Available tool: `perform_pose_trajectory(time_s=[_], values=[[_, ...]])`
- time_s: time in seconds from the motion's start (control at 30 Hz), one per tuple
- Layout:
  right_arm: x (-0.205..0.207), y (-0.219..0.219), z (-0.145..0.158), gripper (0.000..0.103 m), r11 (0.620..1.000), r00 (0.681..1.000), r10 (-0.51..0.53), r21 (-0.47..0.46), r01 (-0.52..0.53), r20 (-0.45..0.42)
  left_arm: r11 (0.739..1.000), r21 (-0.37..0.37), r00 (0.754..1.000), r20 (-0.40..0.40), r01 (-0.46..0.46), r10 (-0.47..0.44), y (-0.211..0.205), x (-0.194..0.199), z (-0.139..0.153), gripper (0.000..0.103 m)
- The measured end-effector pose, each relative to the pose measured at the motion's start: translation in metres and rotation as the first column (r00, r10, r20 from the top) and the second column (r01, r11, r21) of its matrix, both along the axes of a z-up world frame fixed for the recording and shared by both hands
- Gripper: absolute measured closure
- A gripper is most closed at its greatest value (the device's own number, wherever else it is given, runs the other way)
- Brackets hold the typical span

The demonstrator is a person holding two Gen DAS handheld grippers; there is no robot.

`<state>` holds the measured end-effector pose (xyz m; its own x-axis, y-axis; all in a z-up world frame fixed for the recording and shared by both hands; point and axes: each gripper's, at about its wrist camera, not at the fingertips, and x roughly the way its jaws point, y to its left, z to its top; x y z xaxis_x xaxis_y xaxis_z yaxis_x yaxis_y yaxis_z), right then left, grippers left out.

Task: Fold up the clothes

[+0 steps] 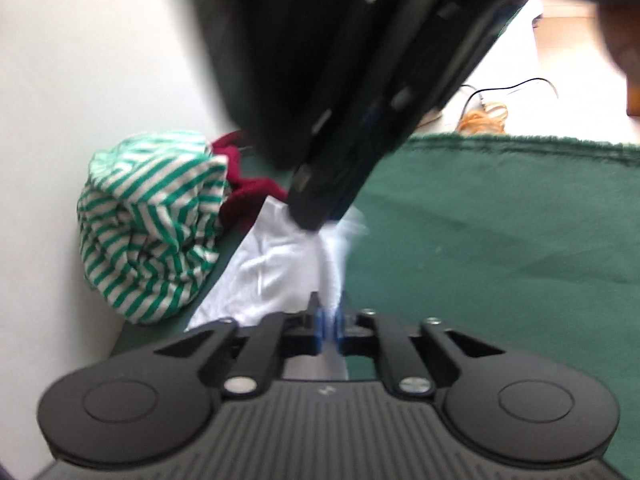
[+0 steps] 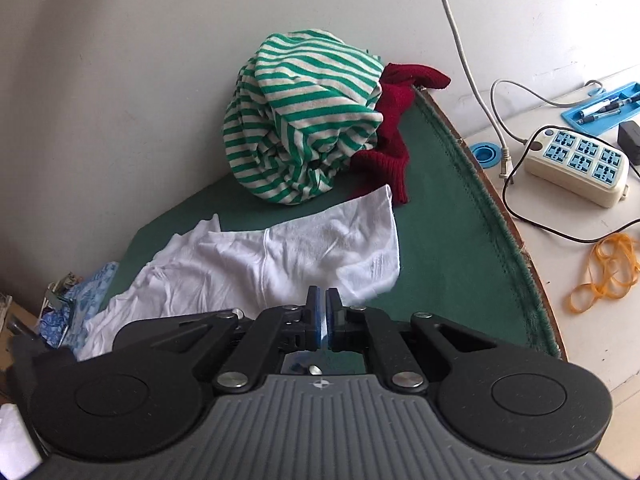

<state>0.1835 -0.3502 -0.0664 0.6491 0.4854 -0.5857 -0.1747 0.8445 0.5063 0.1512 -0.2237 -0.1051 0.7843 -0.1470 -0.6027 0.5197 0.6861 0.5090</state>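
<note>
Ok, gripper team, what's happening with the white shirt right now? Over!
Left gripper shut on white shirt. Right gripper shut on the same shirt's edge. Shirt still unfolded on green cloth. Striped garment and red knit heaped behind.

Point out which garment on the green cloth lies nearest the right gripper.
The white garment, spread flat just ahead of the right gripper. The green-striped garment and dark red knit are bunched farther back by the wall.
</note>
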Motion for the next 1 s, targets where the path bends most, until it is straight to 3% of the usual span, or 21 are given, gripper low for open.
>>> perform_pose_trajectory(time_s=[0.03, 0.1, 0.13, 0.23, 0.3, 0.43, 0.53, 0.6, 0.67, 0.7, 0.73, 0.87, 1.0], values=[[-0.002, -0.005, 0.0, 0.078, 0.999, 0.999, -0.037, 0.016, 0.037, 0.003, 1.0, -0.016, 1.0, -0.002, -0.018, 0.018, 0.003, 0.003, 0.002, 0.097], [-0.009, -0.02, -0.006, 0.056, 0.988, 0.991, -0.132, 0.074, 0.132, -0.011, 0.997, -0.048, 0.999, -0.007, -0.053, 0.053, 0.008, 0.008, 0.005, 0.097], [-0.012, -0.027, -0.011, 0.057, 0.98, 0.985, -0.167, 0.105, 0.17, -0.035, 0.995, -0.064, 0.997, -0.009, -0.071, 0.071, 0.011, 0.011, 0.007, 0.097], [-0.01, -0.04, -0.037, 0.059, 0.951, 0.963, -0.202, 0.2, 0.236, -0.178, 0.967, -0.207, 0.986, -0.094, -0.152, 0.135, 0.029, 0.02, 0.024, 0.097], [-0.002, -0.046, -0.055, 0.06, 0.915, 0.939, -0.198, 0.289, 0.28, -0.282, 0.953, -0.241, 0.98, -0.113, -0.185, 0.162, 0.036, 0.019, 0.027, 0.097], [0.022, -0.044, -0.074, 0.053, 0.834, 0.905, -0.192, 0.423, 0.355, -0.38, 0.942, -0.254, 0.974, -0.118, -0.218, 0.194, 0.043, 0.019, 0.024, 0.097], [0.052, -0.032, -0.077, 0.05, 0.821, 0.9, -0.193, 0.438, 0.366, -0.391, 0.946, -0.238, 0.973, -0.109, -0.223, 0.202, 0.042, 0.018, 0.02, 0.097], [0.072, -0.024, -0.077, 0.054, 0.818, 0.897, -0.202, 0.435, 0.375, -0.393, 0.947, -0.233, 0.974, -0.104, -0.222, 0.203, 0.041, 0.016, 0.02, 0.097], [0.088, -0.019, -0.072, 0.064, 0.846, 0.904, -0.228, 0.386, 0.367, -0.361, 0.945, -0.24, 0.973, -0.104, -0.224, 0.205, 0.04, 0.014, 0.02, 0.097], [0.097, -0.014, -0.067, 0.088, 0.875, 0.915, -0.224, 0.344, 0.34, -0.334, 0.943, -0.243, 0.973, -0.103, -0.226, 0.206, 0.04, 0.013, 0.021, 0.096], [0.104, -0.008, -0.062, 0.098, 0.902, 0.923, -0.22, 0.294, 0.316, -0.315, 0.941, -0.247, 0.972, -0.103, -0.232, 0.212, 0.04, 0.013, 0.021, 0.096], [0.11, 0.009, -0.037, 0.1, 0.944, 0.951, -0.201, 0.214, 0.252, -0.233, 0.921, -0.279, 0.962, -0.115, -0.272, 0.249, 0.047, 0.01, 0.023, 0.096], [0.109, 0.027, -0.015, 0.101, 0.957, 0.971, -0.169, 0.206, 0.203, -0.169, 0.871, -0.364, 0.944, -0.137, -0.329, 0.299, 0.068, 0.005, 0.033, 0.096]])
